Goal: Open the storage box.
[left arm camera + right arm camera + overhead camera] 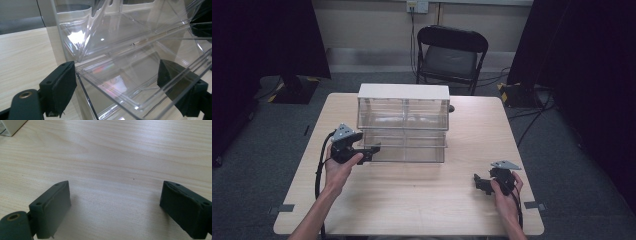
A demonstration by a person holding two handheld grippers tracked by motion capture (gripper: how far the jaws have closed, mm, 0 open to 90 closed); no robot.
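Clear drawer cabinet (402, 122) stands mid-bench (422, 205), lower drawer (130, 82) pulled out toward the person. Left tongs (371, 149) spread wide, straddling that drawer's left front corner, jaws not clamped. Right tongs (479, 182) open, empty, low over bare wood, well apart from cabinet.

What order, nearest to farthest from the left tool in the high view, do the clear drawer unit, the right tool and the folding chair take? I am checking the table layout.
1. Clear drawer unit: at table centre, right against the left tool.
2. Right tool: over the table's near right.
3. Folding chair: on the floor beyond the far edge.
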